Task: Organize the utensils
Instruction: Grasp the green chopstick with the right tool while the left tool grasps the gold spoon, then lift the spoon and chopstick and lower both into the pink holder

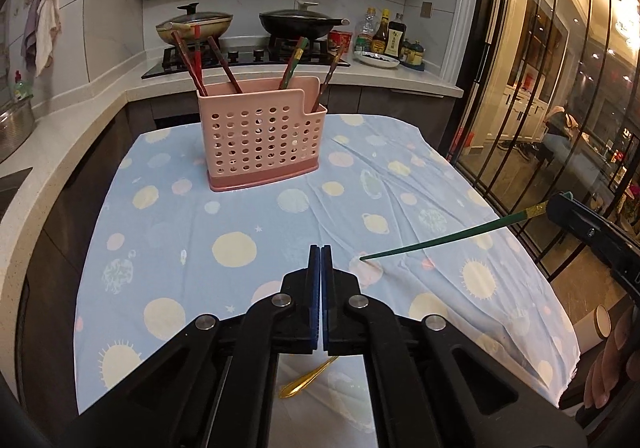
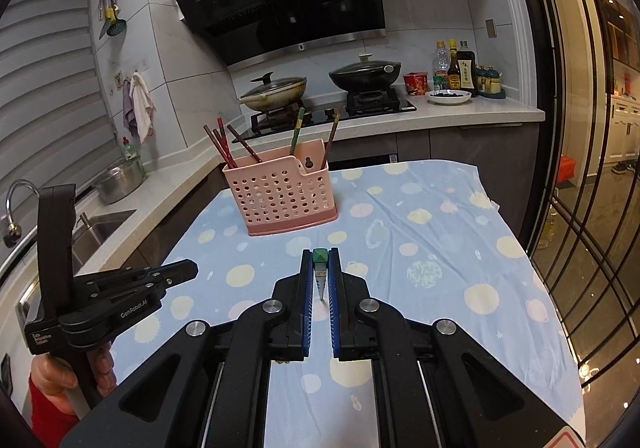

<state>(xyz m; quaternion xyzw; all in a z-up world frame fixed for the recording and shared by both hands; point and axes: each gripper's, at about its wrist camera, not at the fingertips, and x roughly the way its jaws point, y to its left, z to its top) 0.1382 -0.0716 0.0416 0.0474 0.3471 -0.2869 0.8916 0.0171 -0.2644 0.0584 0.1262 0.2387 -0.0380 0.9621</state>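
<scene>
A pink perforated utensil basket [image 1: 260, 135] [image 2: 286, 191] stands at the far end of the blue spotted cloth [image 1: 168, 215] [image 2: 420, 248], with several chopsticks [image 1: 192, 59] [image 2: 222, 145] upright in it. My right gripper [image 2: 320, 252] [image 1: 554, 205] is shut on a green chopstick [image 1: 452, 238] [image 2: 321, 268] near its gold-banded end; the thin tip slants down to just above the cloth. My left gripper [image 1: 320, 248] [image 2: 194, 270] is shut, its blue pads together with nothing showing between them. A gold spoon [image 1: 304, 384] shows under its jaws; I cannot tell whether it is touching them.
Behind the table runs a counter with a hob, two lidded pans [image 1: 196, 23] [image 1: 300, 21], sauce bottles [image 2: 456, 67] and a white dish [image 2: 448, 97]. A sink with tap [image 2: 24, 191] is at left. A glass door with black bars [image 1: 560, 127] bounds the right side.
</scene>
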